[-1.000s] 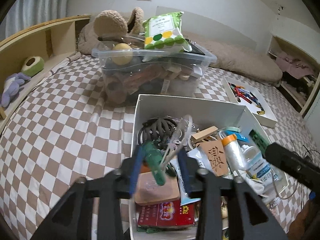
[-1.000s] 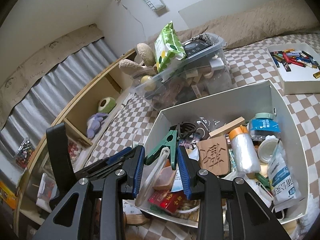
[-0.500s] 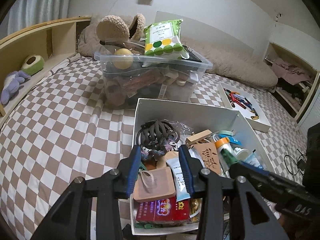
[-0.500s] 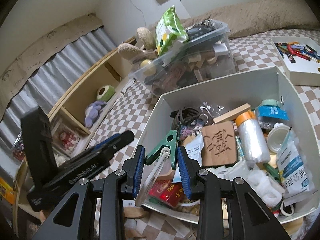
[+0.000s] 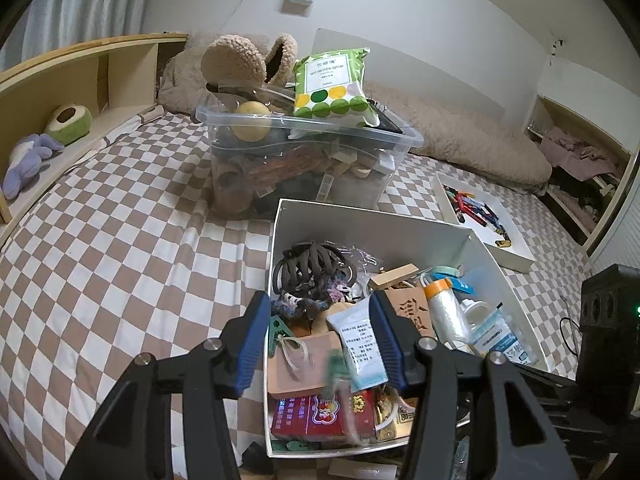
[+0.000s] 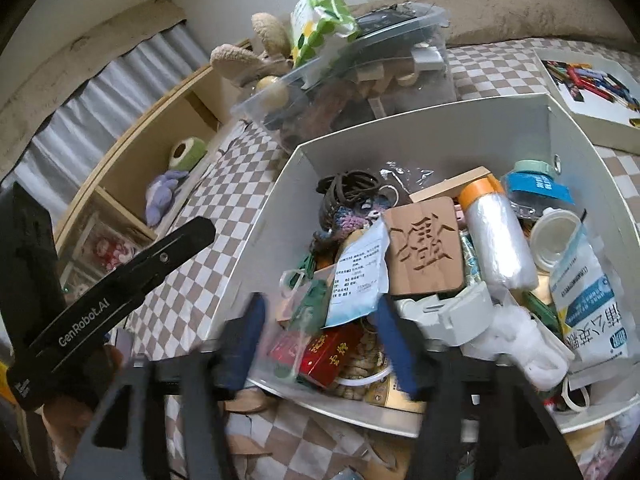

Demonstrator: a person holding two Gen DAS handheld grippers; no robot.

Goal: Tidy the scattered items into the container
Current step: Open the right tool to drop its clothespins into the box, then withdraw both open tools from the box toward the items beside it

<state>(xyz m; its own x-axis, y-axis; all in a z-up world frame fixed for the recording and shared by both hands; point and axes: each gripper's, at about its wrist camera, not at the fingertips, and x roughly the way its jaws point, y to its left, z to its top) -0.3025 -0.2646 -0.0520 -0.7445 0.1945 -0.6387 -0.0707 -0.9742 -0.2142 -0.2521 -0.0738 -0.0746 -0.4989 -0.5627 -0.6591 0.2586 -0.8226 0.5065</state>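
Box (image 5: 372,226) of white card sits on checked bed (image 5: 120,240), crammed with odds and ends | green clip (image 6: 310,300) blurred, just inside near wall | left gripper (image 5: 318,340) and right gripper (image 6: 320,336) both spread apart, holding nothing, over box's near edge | clear bin (image 5: 312,160) just behind box.

Bed (image 5: 100,248): checkered cover.
On it: white box (image 5: 372,226), clear bin (image 5: 304,160), flat tray (image 5: 516,252), beige cushion (image 5: 472,140).
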